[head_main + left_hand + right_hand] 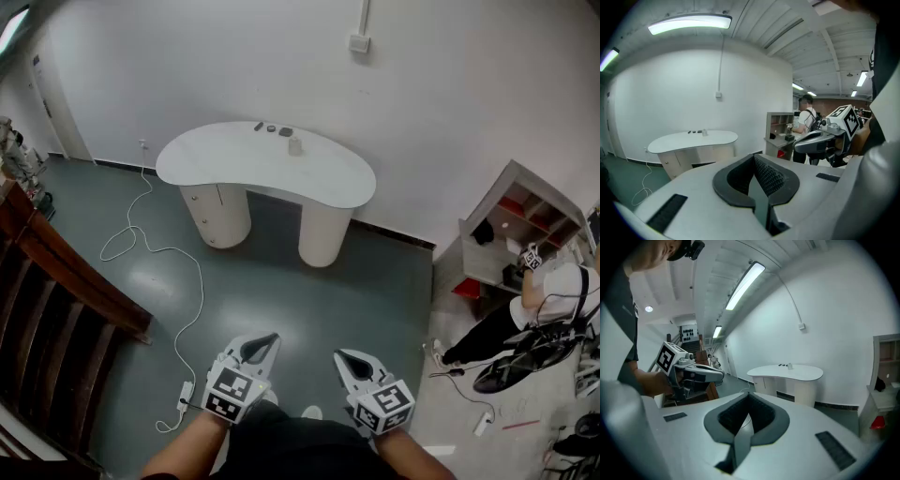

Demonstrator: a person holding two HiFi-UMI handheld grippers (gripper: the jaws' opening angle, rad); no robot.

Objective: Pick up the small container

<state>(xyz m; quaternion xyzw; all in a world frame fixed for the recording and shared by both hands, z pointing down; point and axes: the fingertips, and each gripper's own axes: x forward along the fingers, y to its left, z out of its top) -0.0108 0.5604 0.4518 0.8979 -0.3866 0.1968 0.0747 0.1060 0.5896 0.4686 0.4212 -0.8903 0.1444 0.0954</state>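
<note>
The small container (294,145), a pale little cup, stands near the back edge of a white curved table (225,169) far across the room. It also shows as a tiny cup (704,133) in the left gripper view and again as the same cup (790,366) in the right gripper view. My left gripper (267,339) and right gripper (343,357) are held low in front of me, well short of the table. Both point toward it. The left gripper's (753,157) jaws are shut with nothing between them. The right gripper's (749,394) jaws are also shut and hold nothing.
A few small dark items (272,128) lie beside the container. A white cable (150,248) runs over the green floor to a power strip (185,394). A wooden railing (56,300) lies at the left. At the right are a shelf unit (511,230) and a person (525,309).
</note>
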